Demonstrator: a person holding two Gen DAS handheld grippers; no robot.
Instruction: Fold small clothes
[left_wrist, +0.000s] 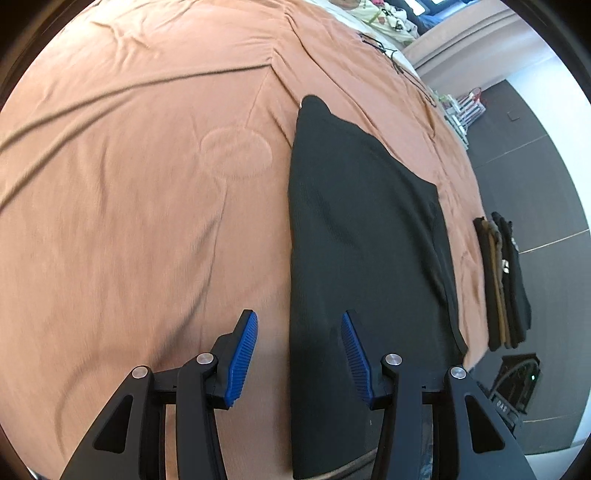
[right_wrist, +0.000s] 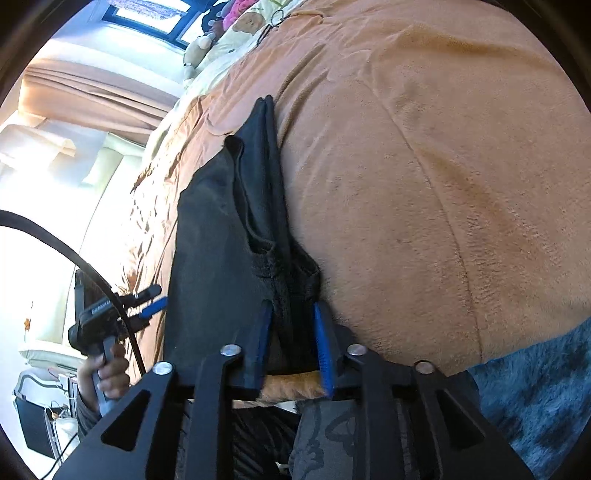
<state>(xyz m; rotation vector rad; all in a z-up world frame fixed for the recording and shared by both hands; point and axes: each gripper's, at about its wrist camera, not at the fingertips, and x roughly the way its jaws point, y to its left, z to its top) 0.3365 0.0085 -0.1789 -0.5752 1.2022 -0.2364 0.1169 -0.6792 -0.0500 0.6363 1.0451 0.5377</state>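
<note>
Black garment (left_wrist: 354, 236): folded into a long strip, lying on the orange blanket (left_wrist: 147, 192), running from near edge to far.
Left gripper (left_wrist: 299, 350): blue pads spread apart, nothing between them; the strip's left edge lies just below the gap.
Right gripper (right_wrist: 291, 332): pads closed on the garment's bunched near end, though how firmly is hard to judge.
Left view only: stack of folded dark clothes (left_wrist: 504, 280) at the right edge.
Right view only: plush toys (right_wrist: 207, 40) far off.
</note>
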